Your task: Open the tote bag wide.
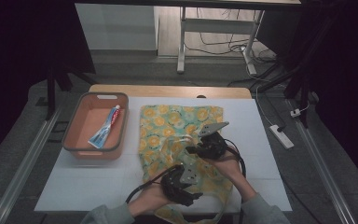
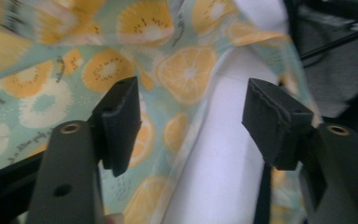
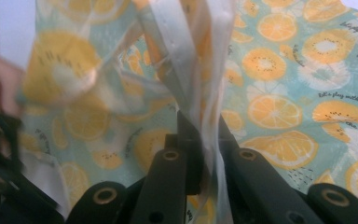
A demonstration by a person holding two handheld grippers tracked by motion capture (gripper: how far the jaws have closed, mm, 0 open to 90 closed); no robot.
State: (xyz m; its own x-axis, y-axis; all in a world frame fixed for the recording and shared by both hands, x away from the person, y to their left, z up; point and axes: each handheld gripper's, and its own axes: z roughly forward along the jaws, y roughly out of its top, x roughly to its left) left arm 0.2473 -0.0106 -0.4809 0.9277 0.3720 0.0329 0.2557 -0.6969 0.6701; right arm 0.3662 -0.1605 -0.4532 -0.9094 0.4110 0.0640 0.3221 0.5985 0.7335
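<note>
A turquoise cloth bag point(image 1: 177, 123) printed with orange and kiwi slices lies flat in the middle of the white table point(image 1: 98, 182). My right gripper point(image 1: 192, 150) is over the bag's middle and is shut on one of its pale straps point(image 3: 186, 70), which is lifted off the cloth with the jaws point(image 3: 198, 140) pinched together on it. My left gripper point(image 1: 191, 193) is at the bag's near end, close to the table's front edge. Its jaws point(image 2: 196, 121) stand wide open over the bag's edge point(image 2: 177, 70) and bare table, with nothing between the pads.
An orange basket point(image 1: 74, 140) stands left of the bag and holds a toothpaste tube point(image 1: 106, 127). Table legs and cables are on the floor beyond the far edge, and a white power strip point(image 1: 281, 136) lies on the floor to the right.
</note>
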